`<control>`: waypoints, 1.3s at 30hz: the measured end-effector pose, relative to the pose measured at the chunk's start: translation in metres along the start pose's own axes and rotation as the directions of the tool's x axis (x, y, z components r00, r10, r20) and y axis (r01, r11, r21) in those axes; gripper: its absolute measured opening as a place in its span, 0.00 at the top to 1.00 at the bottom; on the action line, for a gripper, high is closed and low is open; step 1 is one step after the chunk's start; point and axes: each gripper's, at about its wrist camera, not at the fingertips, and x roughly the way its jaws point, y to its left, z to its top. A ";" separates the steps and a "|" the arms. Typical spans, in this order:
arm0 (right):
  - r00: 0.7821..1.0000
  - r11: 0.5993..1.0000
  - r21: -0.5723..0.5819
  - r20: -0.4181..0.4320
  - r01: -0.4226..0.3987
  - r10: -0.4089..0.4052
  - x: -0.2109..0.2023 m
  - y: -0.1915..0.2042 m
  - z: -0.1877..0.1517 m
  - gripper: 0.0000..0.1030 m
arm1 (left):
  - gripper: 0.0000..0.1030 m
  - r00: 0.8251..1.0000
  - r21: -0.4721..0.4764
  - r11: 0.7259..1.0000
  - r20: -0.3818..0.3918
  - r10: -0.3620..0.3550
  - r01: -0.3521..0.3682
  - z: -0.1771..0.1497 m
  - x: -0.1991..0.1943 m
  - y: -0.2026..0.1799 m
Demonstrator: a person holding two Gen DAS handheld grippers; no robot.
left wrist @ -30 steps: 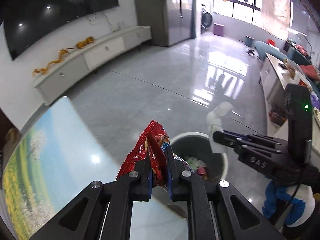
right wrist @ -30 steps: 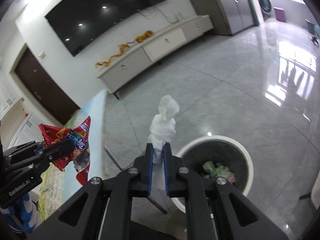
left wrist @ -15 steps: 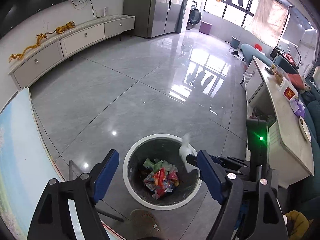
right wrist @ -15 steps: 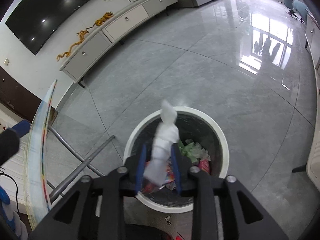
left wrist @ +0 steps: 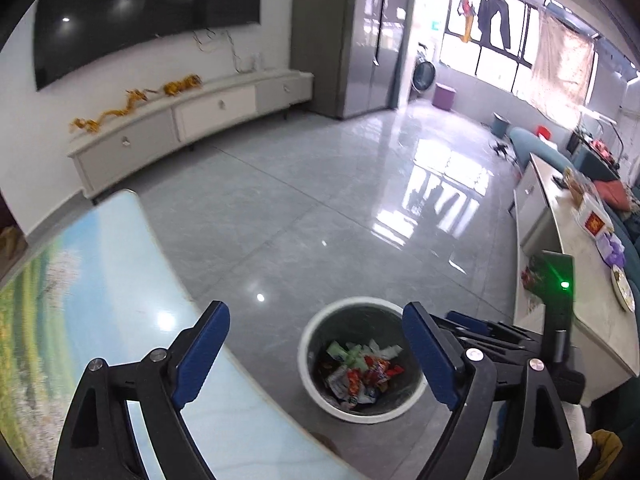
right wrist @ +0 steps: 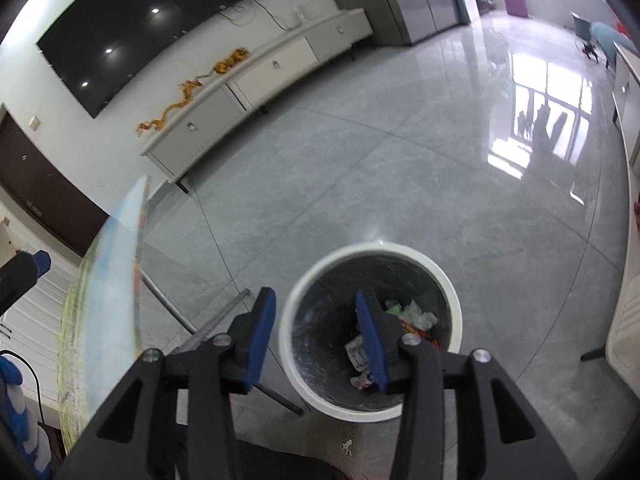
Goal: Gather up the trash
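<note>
Both tools hang above a round white bin [left wrist: 320, 390] that stands on the glossy grey floor [left wrist: 320, 208], just beside the edge of a table [left wrist: 100, 280] whose top carries a printed picture of sky and field. The left tool [left wrist: 316, 350] has its two blue-padded fingers [left wrist: 200, 354] spread wide apart with nothing between them; through the gap the left wrist view looks down on the bin and the table edge. The right tool [right wrist: 316, 330] is also apart and empty, its blue pads [right wrist: 262, 336] standing on either side of the bin's near rim [right wrist: 286, 344] in the right wrist view. Inside the dark-lined bin lies the trash [left wrist: 360, 372]: a heap of crumpled wrappers in red, white and green, with a pale crumpled tissue [right wrist: 418, 314] resting toward the far side. In the left wrist view the right tool shows at the right edge as a black body with a green light [left wrist: 565, 285], close to the bin. In the right wrist view one blue tip of the left tool [right wrist: 40, 260] shows at the far left, over the table side. Along the far wall stands a long white cabinet [left wrist: 192, 120] with yellow ornaments [left wrist: 132, 106] on top, below a large dark screen [left wrist: 140, 12]. A pale counter [left wrist: 580, 280] with small items runs along the right.
</note>
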 end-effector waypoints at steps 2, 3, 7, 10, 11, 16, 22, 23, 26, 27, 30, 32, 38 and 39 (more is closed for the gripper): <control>0.999 0.999 -0.035 0.041 -0.023 0.025 -0.018 0.020 0.005 0.58 | 0.13 0.997 -0.012 0.998 0.054 0.060 -0.060 0.001 -0.027 0.015; 0.998 0.998 -0.052 0.058 -0.035 0.038 -0.026 0.029 0.008 0.58 | 0.12 0.993 -0.025 0.996 0.079 0.089 -0.087 0.001 -0.041 0.024; 0.984 0.984 -0.153 0.139 -0.090 0.111 -0.065 0.083 0.015 0.48 | 0.09 0.960 -0.080 0.974 0.168 0.223 -0.212 -0.006 -0.093 0.056; 0.969 0.967 -0.226 0.184 -0.121 0.164 -0.089 0.122 0.017 0.40 | 0.09 0.926 -0.119 0.948 0.208 0.314 -0.295 -0.019 -0.125 0.078; 0.966 0.962 -0.243 0.192 -0.126 0.175 -0.094 0.131 0.017 0.36 | 0.07 0.913 -0.132 0.938 0.220 0.344 -0.321 -0.024 -0.135 0.086; 0.946 0.929 -0.343 0.234 -0.136 0.225 -0.115 0.194 0.008 0.15 | 0.00 0.827 -0.223 0.862 0.252 0.502 -0.455 -0.048 -0.176 0.121; 0.919 0.922 -0.381 0.334 -0.072 0.210 -0.124 0.245 -0.013 0.04 | 0.00 0.781 -0.293 0.811 0.243 0.575 -0.506 -0.065 -0.194 0.148; 0.914 0.919 -0.389 0.350 -0.057 0.205 -0.125 0.252 -0.019 0.03 | 0.00 0.777 -0.305 0.807 0.245 0.580 -0.506 -0.069 -0.196 0.152; 0.905 0.904 -0.427 0.374 -0.026 0.202 -0.127 0.272 -0.032 0.02 | 0.00 0.766 -0.335 0.794 0.248 0.593 -0.507 -0.080 -0.197 0.160; 0.902 0.898 -0.439 0.382 -0.012 0.199 -0.127 0.278 -0.035 0.02 | 0.00 0.755 -0.344 0.783 0.246 0.608 -0.519 -0.084 -0.197 0.162; 0.897 0.885 -0.465 0.402 0.025 0.186 -0.126 0.289 -0.040 0.02 | 0.00 0.734 -0.361 0.764 0.248 0.632 -0.536 -0.095 -0.198 0.167; 0.892 0.878 -0.477 0.416 0.050 0.175 -0.126 0.289 -0.045 0.02 | 0.00 0.731 -0.366 0.760 0.248 0.635 -0.536 -0.098 -0.196 0.166; 0.910 0.846 -0.527 0.388 0.086 0.149 -0.111 0.298 -0.051 0.02 | 0.00 0.738 -0.373 0.762 0.240 0.630 -0.529 -0.105 -0.187 0.168; 0.914 0.841 -0.533 0.379 0.088 0.145 -0.107 0.299 -0.051 0.02 | 0.00 0.746 -0.373 0.767 0.237 0.623 -0.522 -0.106 -0.185 0.169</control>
